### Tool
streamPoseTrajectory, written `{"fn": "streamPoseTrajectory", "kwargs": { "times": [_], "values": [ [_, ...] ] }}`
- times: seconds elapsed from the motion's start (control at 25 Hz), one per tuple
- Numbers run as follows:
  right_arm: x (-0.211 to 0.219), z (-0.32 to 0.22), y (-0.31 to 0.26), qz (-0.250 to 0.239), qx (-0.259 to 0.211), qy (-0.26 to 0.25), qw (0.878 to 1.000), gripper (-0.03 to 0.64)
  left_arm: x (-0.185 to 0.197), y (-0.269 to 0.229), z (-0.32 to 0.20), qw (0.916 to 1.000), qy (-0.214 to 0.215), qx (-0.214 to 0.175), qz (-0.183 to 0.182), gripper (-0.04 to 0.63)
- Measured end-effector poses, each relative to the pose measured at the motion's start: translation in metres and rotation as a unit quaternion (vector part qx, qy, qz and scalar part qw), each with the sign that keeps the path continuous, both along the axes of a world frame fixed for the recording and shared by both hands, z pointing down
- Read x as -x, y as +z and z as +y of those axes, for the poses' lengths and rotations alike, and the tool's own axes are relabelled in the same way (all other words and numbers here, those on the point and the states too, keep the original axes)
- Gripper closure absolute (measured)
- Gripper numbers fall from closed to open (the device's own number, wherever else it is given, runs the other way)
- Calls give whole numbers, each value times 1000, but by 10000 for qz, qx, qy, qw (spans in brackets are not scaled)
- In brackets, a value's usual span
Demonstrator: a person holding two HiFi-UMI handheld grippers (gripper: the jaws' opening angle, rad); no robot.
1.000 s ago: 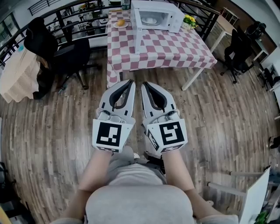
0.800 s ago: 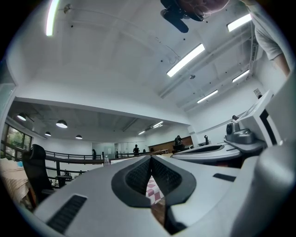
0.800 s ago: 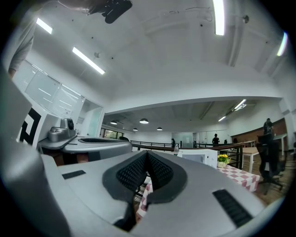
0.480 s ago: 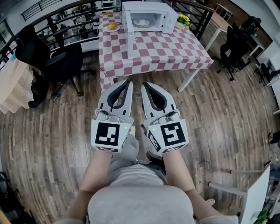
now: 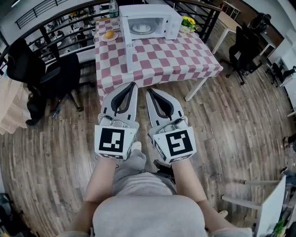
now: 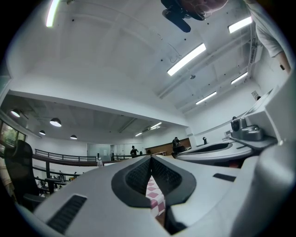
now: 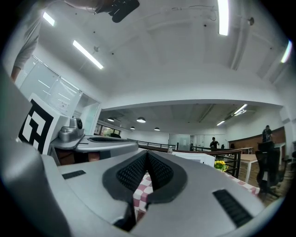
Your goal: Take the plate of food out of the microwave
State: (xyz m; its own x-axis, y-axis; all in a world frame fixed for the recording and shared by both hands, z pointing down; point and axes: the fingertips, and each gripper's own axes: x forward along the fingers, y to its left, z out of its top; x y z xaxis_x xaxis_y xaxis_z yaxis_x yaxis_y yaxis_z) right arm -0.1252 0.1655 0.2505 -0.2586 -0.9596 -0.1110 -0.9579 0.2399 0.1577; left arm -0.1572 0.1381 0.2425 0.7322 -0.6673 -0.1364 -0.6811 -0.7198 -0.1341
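Left gripper and right gripper: jaws together, empty. Plate of food sits inside the open microwave, top centre, on the counter. Probably stiff, slick, breakable: pinch its near rim.

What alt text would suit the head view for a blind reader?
From above, a person holds the left gripper and right gripper, both shut, side by side over a wooden floor, short of a checked table. On it a white microwave stands open with a plate inside.
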Motion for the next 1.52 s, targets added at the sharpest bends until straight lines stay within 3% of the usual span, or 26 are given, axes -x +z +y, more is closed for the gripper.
{"fn": "streamPoseTrajectory", "kwargs": {
  "times": [0.96,1.52],
  "values": [
    [-77,-193,-3,-10,23,537,9986,595,-84,-2,-184,9982,595,77,67,594],
    [-102,-241,6,-88,116,808,9966,595,-108,13,-233,9963,776,343,126,594]
  ]
}}
